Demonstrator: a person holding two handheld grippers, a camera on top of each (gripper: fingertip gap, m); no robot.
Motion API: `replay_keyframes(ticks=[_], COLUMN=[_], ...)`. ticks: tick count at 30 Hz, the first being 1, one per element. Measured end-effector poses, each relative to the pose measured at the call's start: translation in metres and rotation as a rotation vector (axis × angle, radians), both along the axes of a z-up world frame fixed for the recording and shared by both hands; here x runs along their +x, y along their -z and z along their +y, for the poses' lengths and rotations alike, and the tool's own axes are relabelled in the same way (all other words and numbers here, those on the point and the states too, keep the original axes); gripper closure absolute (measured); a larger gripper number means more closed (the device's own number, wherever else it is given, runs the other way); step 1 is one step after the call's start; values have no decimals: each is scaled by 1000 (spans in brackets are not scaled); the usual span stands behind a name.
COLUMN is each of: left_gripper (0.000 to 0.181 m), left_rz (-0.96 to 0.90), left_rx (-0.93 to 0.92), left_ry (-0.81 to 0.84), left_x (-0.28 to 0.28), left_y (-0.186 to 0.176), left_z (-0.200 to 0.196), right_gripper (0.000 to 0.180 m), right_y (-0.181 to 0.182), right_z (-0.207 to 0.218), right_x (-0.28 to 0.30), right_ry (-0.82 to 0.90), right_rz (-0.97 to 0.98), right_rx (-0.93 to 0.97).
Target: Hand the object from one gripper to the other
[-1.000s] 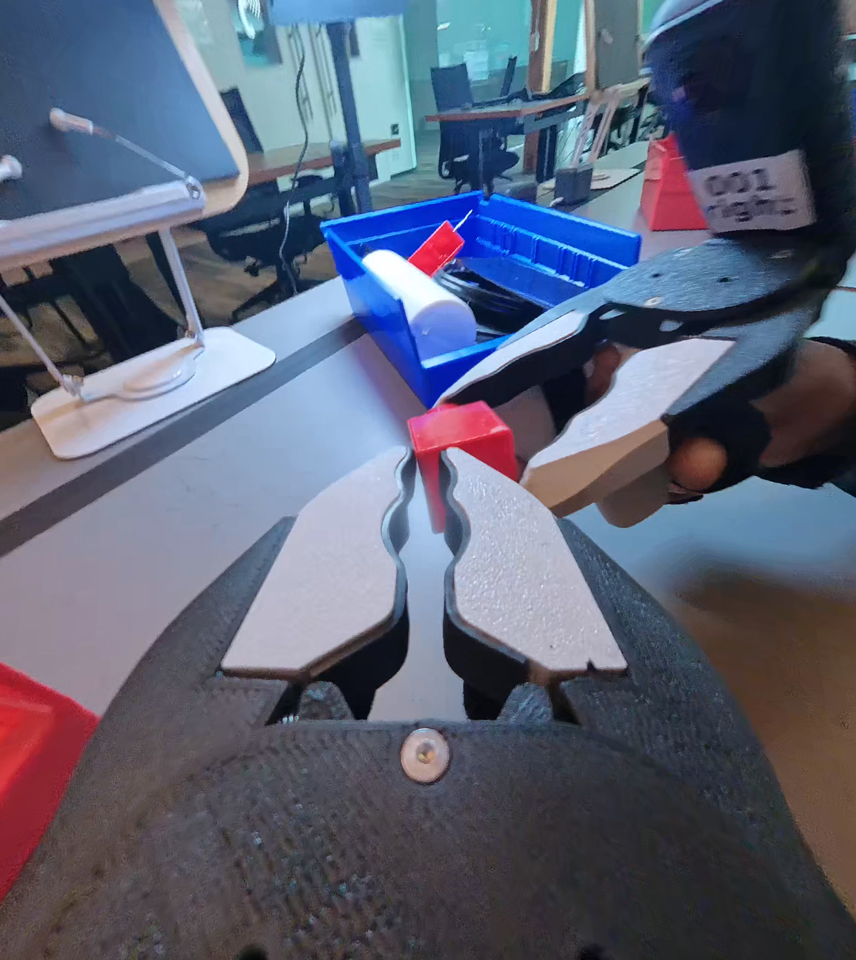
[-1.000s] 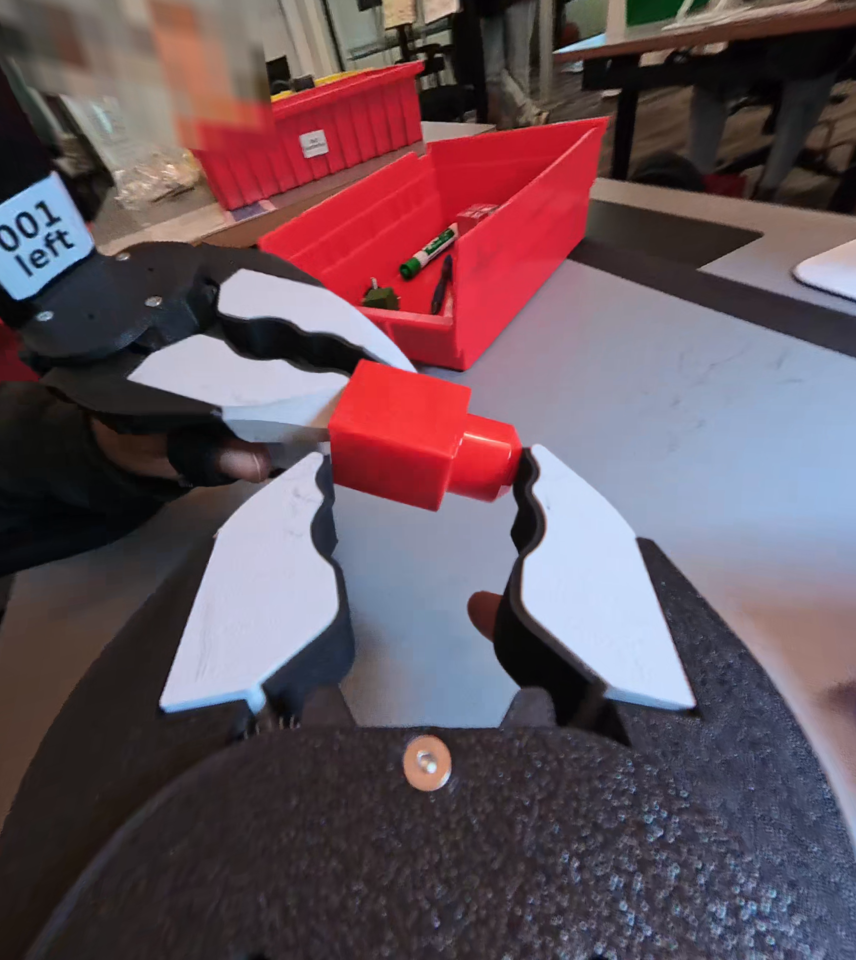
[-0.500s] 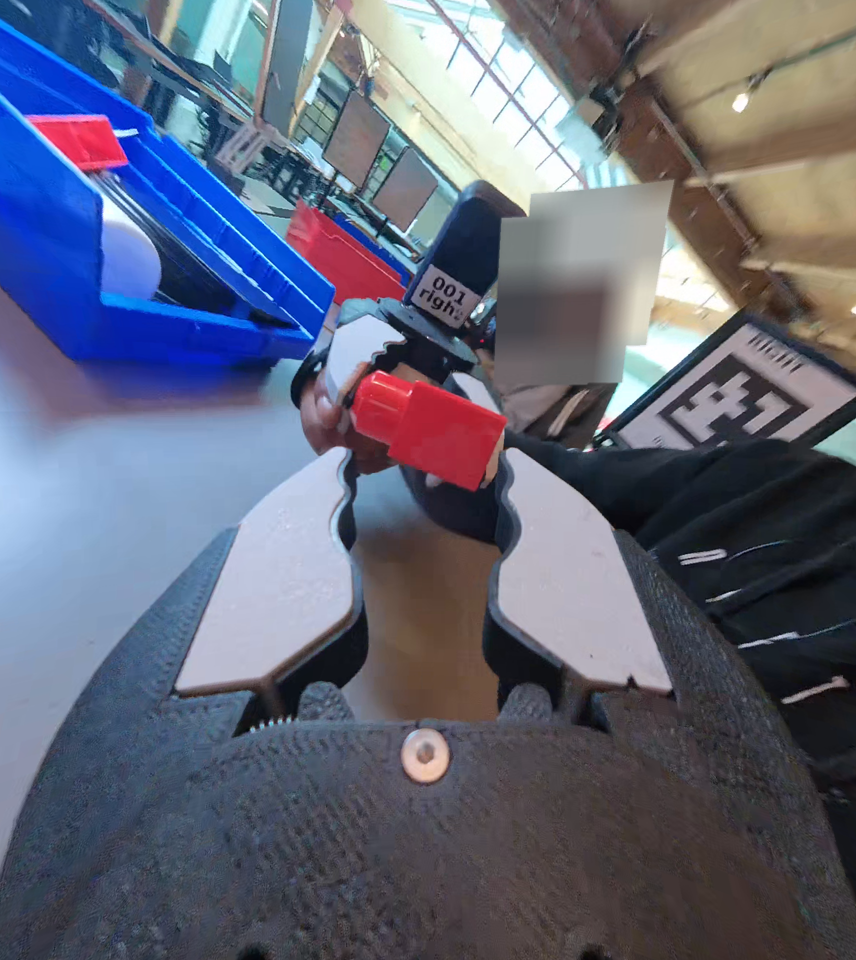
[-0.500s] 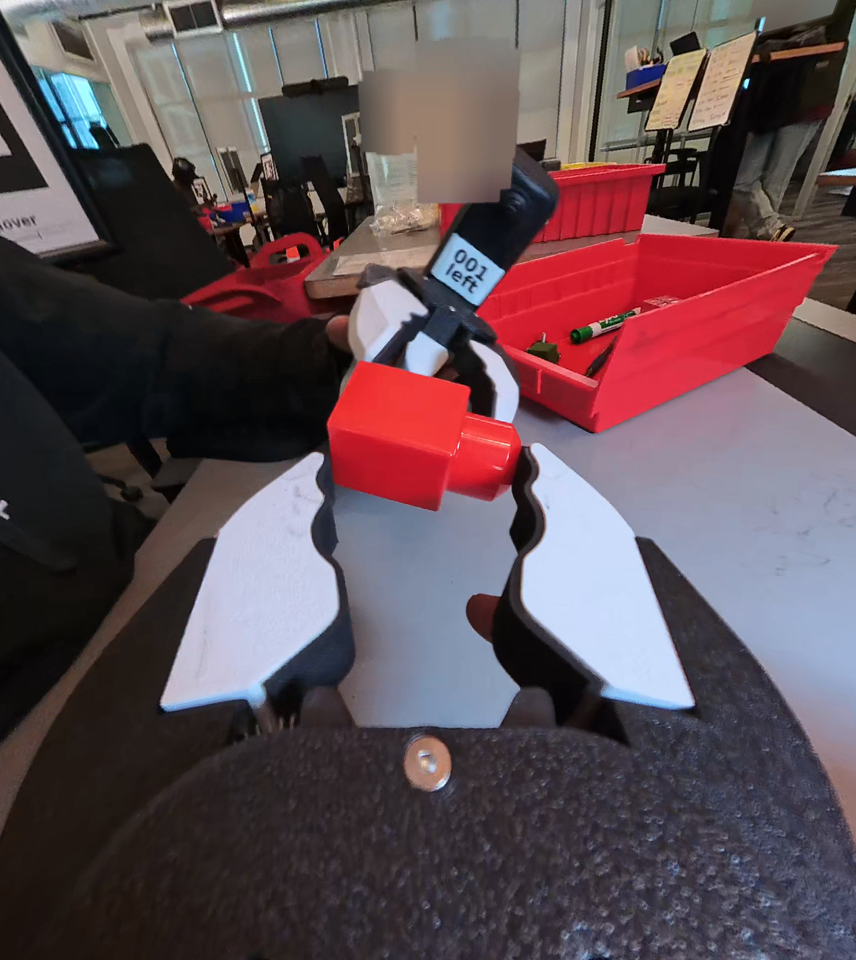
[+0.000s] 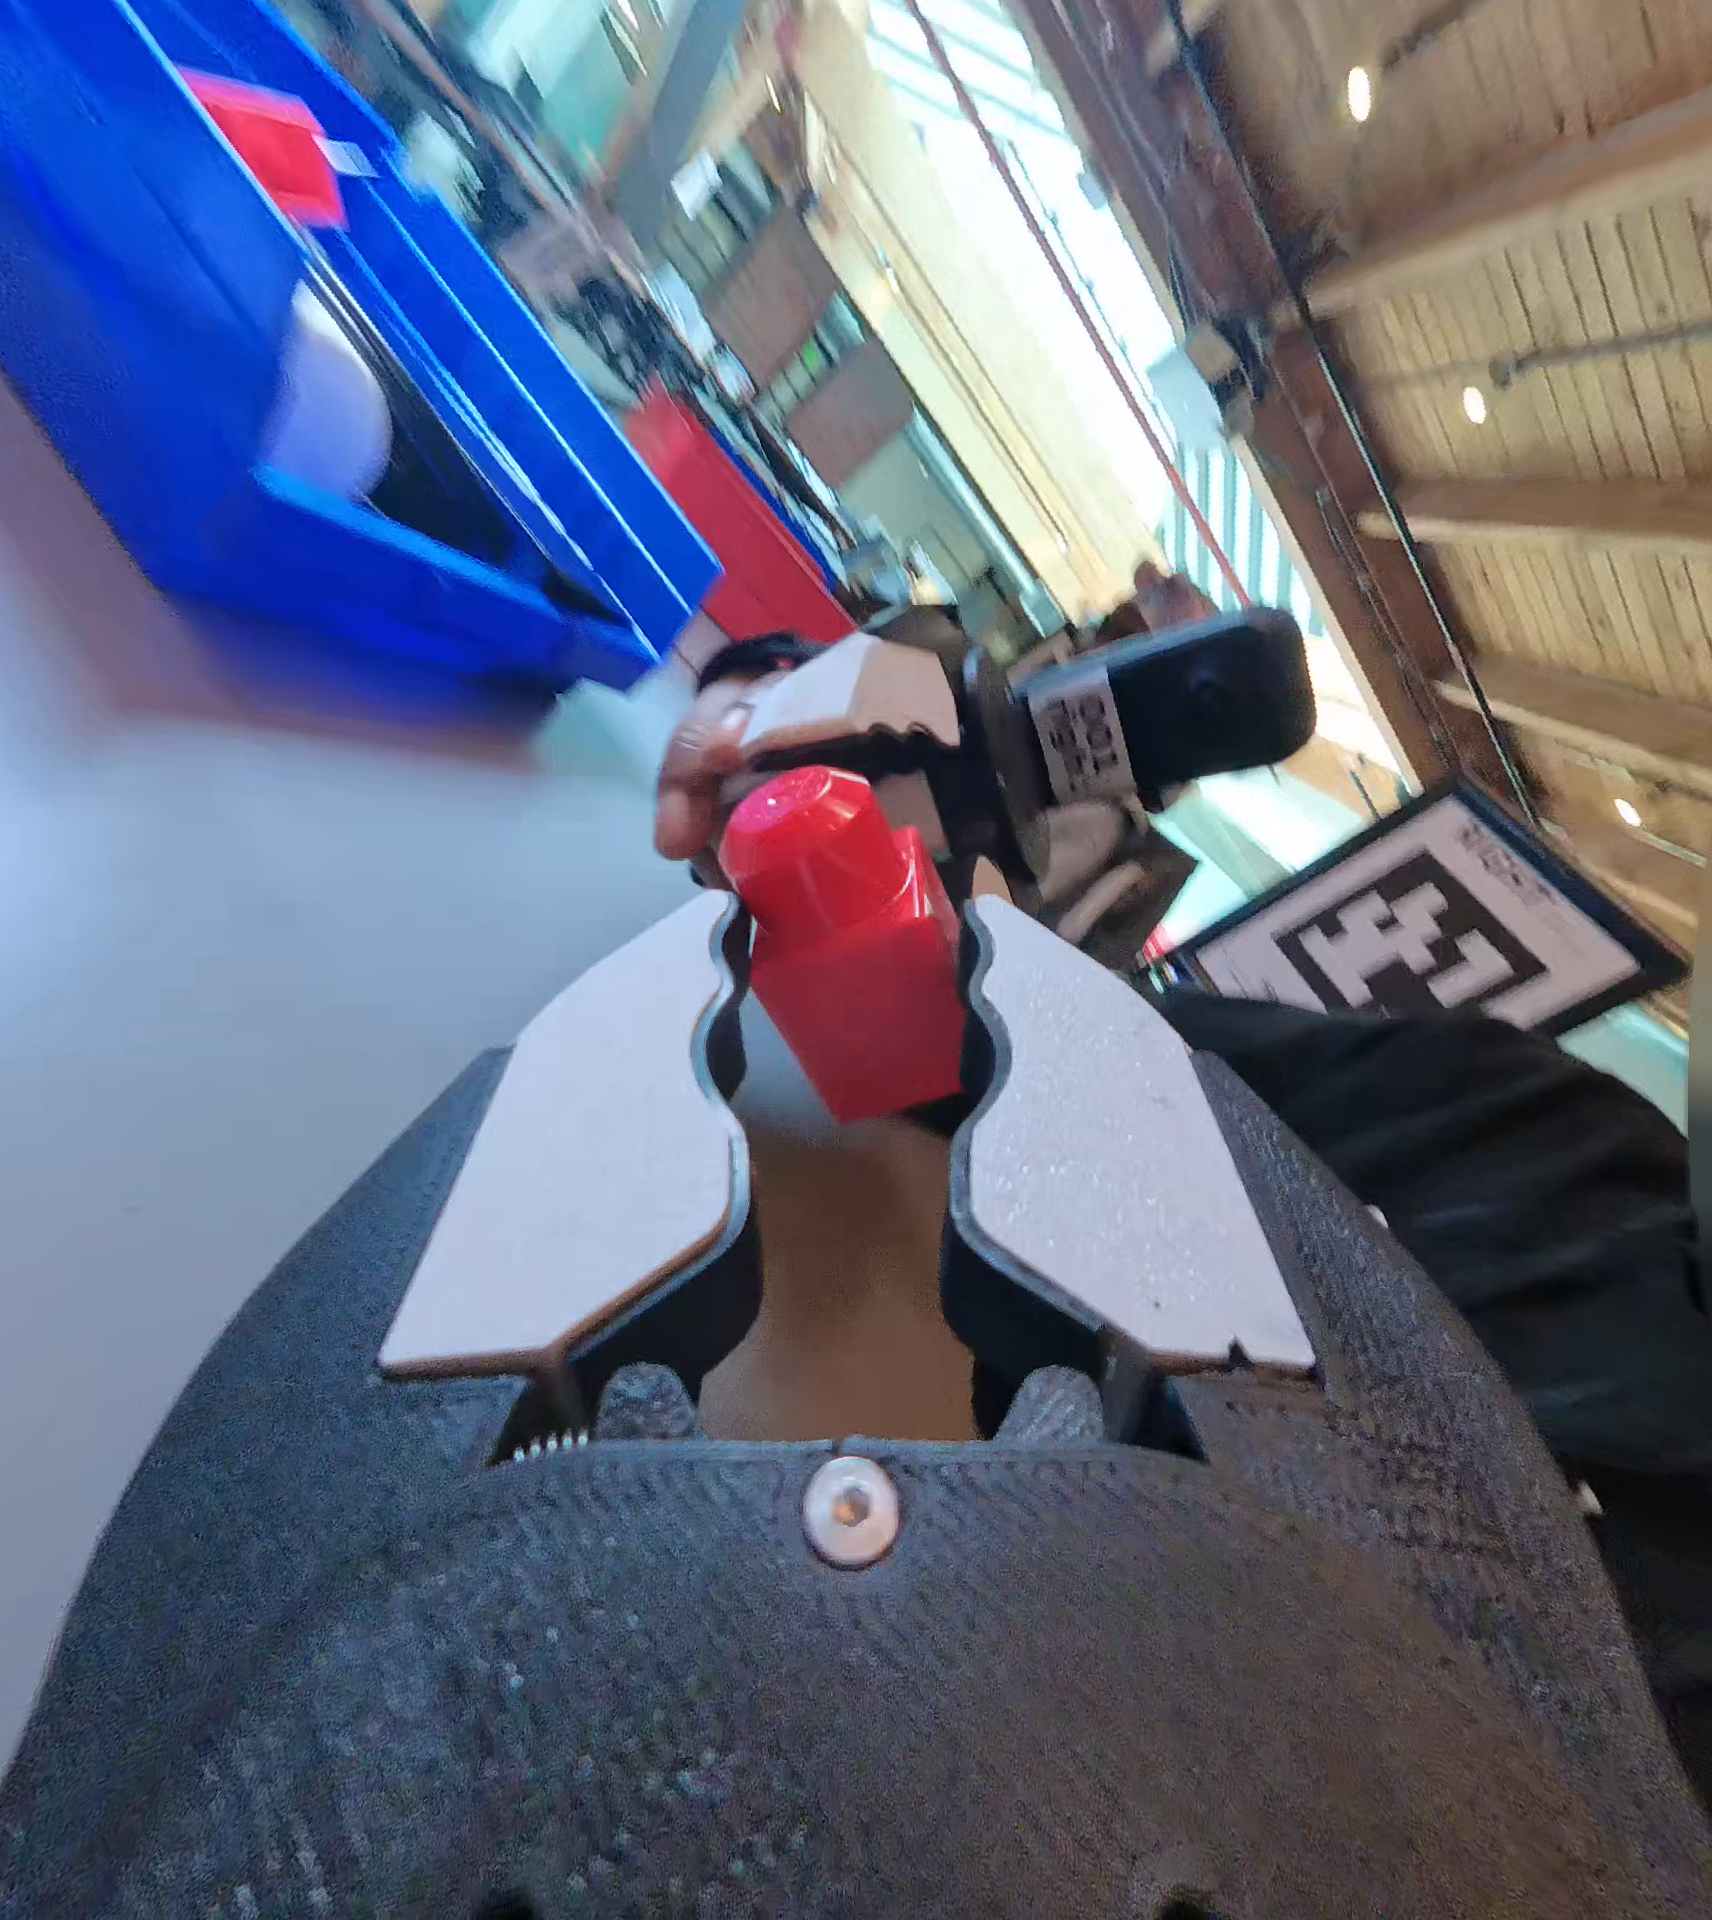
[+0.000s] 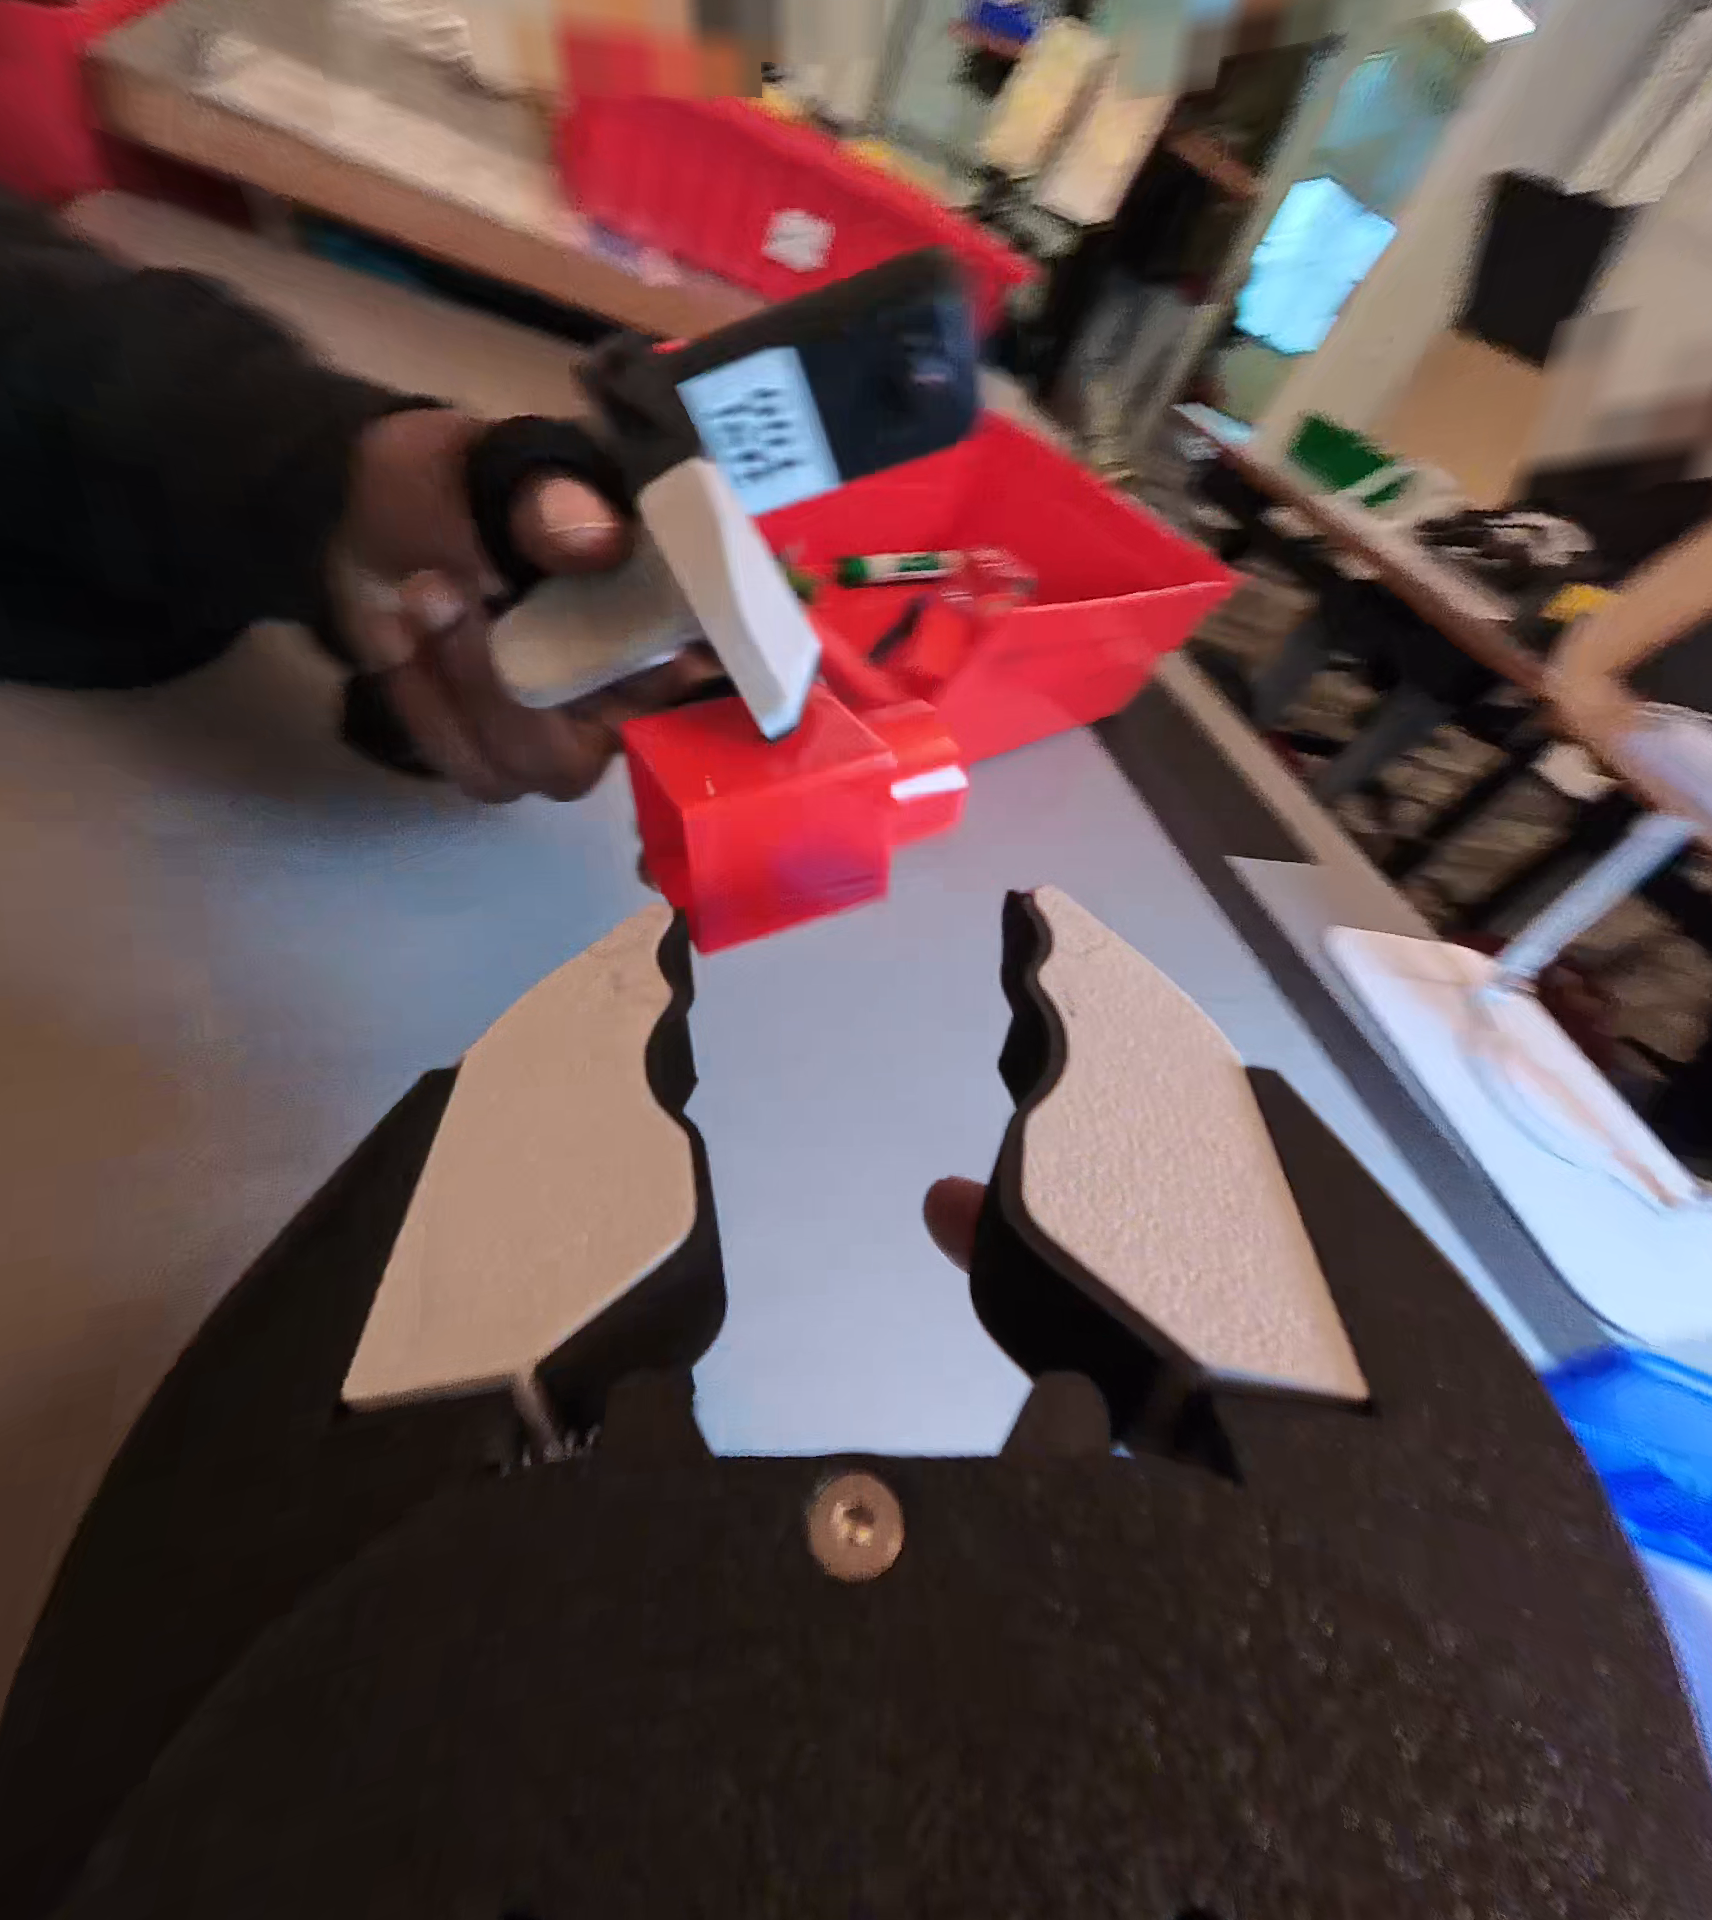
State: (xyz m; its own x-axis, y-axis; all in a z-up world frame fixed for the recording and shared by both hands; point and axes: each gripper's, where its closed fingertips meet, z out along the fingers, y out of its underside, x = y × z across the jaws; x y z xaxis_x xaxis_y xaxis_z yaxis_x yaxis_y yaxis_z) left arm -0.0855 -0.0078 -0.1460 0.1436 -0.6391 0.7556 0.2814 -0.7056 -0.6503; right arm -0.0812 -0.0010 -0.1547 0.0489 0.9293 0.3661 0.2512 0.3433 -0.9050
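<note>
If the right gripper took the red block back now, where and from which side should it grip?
Probably the round stud of the red block, approached end-on: the left gripper already clamps the square body's flat sides, leaving only the stud free. The right gripper is open and empty.

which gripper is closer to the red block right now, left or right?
Left. The left gripper is shut on the red block, with both fingers against its sides. The right gripper is open, with the block just beyond its fingertips.

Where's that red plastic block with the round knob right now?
The red plastic block with the round knob is clamped between the left gripper fingers, in the air over the grey table, just beyond the open, empty right gripper.
</note>
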Motion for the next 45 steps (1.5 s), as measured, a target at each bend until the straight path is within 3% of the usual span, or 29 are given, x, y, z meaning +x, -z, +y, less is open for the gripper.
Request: replay_keyframes(ticks=[6, 9, 11, 15, 21, 24, 27, 31, 34, 40, 45], left_gripper=[143, 143, 143, 146, 133, 132, 134, 151, 151, 152, 151], left_rz=[-124, -137, -128, -62, 233, 448, 454, 497, 518, 573, 596], left_rx=[-24, -34, -28, 48, 346, 495, 542, 582, 591, 493, 460], left_ry=[-250, -228, -220, -151, -114, -145, -131, -70, -85, -311, -444], left_x=[-33, -20, -15, -8, -15, -20, -12, -2, -2, -24, -31], left_y=[-11, -11, -9, -11, -7, 11, 13, 21, 21, 22, 23], left_z=[28, 22, 20, 11, 3, 7, 3, -7, -5, 25, 36], right_gripper=[134, 148, 173, 177, 177, 177, 177, 177, 177, 157, 138], right_y=[-12, -9, -14, -26, -37, -19, -2, 8, 7, -16, -9], right_z=[9, 9, 10, 17, 33, 33, 17, 5, 10, 32, 28], right_x=[-2, -9, -7, 2, 26, 26, 19, 11, 12, 19, 7], right_ry=[120, 178, 196, 182, 54, 11, -75, -113, -78, 33, 130], right_rz=[72, 64, 93, 157, 246, 139, 60, -1, 8, 171, 138], right_rx=[17, 90, 133, 50, -365, -464, -552, -564, -547, -464, -350])
